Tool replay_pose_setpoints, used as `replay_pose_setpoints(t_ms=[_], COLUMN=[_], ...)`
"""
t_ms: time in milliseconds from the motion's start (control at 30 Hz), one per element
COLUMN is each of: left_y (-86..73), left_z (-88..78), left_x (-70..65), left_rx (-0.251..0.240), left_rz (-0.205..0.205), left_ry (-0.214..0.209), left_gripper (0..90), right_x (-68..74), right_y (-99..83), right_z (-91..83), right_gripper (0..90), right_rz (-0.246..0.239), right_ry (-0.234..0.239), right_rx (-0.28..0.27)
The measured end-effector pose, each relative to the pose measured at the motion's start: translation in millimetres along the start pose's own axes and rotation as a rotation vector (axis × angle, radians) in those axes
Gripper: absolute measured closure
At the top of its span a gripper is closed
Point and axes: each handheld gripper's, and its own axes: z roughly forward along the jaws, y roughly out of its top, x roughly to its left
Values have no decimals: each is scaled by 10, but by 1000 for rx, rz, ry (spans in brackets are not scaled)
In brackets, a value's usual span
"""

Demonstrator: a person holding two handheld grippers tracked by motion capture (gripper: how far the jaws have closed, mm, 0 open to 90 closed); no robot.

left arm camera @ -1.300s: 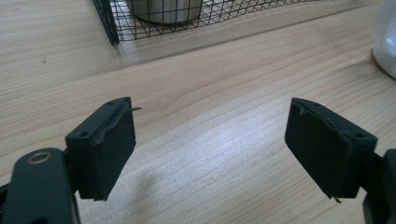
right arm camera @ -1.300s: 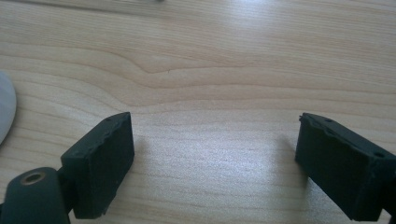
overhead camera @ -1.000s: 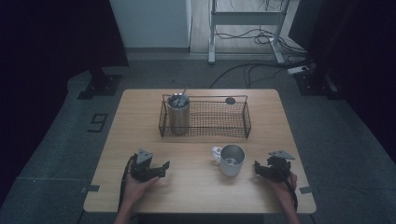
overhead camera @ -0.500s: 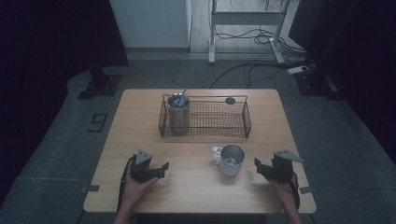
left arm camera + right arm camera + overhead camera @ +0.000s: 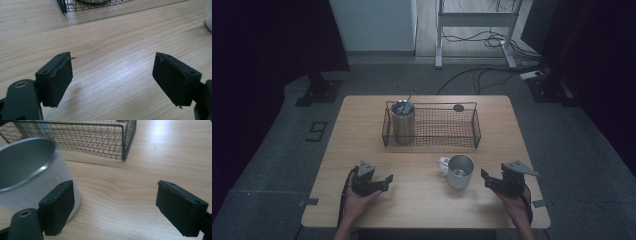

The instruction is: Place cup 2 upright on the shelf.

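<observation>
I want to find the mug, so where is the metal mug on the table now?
In the high view the metal mug stands upright on the table, in front of the wire basket, just left of the right gripper.

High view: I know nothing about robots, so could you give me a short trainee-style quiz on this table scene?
1. True or false: the tall steel tumbler stands inside the black wire basket.
2. Which is nearer the silver metal mug with a white handle: A, the left claw, or B, the right claw?
3. Fill in: in the two gripper views, both claws' jaws stand ___, with nothing between them.

Key: 1 true; 2 B; 3 open.
</observation>
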Motion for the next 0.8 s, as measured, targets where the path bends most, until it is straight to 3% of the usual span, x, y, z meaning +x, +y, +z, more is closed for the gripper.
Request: replay_pose_setpoints(t_ms=[367, 800], left_y=[-4, -15], left_z=[10, 48], left_x=[-11, -37], left_rx=[3, 23], left_rz=[0, 11], left_ry=[-4, -8], left_gripper=[170, 170], right_x=[189, 409], right_y=[105, 179], right_z=[-161, -233], right_gripper=[153, 139], right_rz=[-35, -63], right_ry=[54, 116], right_rx=[-46, -69])
